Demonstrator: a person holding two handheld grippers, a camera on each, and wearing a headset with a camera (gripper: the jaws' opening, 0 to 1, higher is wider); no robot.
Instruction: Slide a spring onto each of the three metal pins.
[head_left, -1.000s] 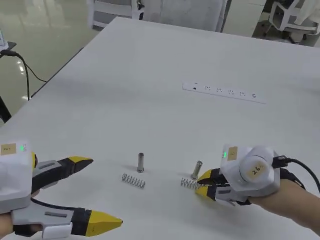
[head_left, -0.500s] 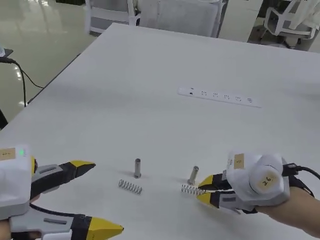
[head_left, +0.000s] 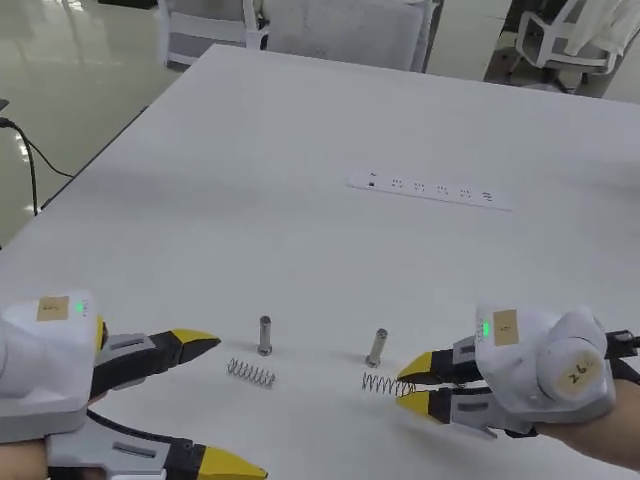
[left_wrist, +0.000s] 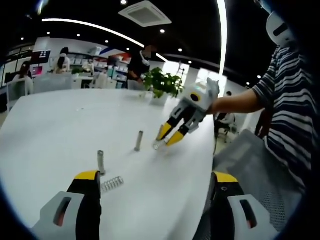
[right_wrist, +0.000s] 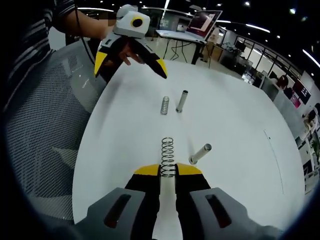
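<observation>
At the far left, the left hand-held gripper (head_left: 225, 405) hovers low over the table (head_left: 300, 140), its yellow-tipped jaws spread wide with nothing between them. Just ahead of its upper jaw a loose spring (head_left: 250, 373) lies on its side. Right behind that spring a metal pin (head_left: 265, 335) stands upright, close by and, as far as one can tell, not touching it. Further right, between the two hand-held grippers, a second pin (head_left: 377, 346) stands with a slight lean. The right hand-held gripper (head_left: 407, 385) has its jaws nearly closed, pinching the near end of a second spring (head_left: 383, 383). This spring sticks out from the tips, its far end beside the second pin's base. Well beyond both hand-held grippers, a white power strip (head_left: 428, 189) lies flat.
</observation>
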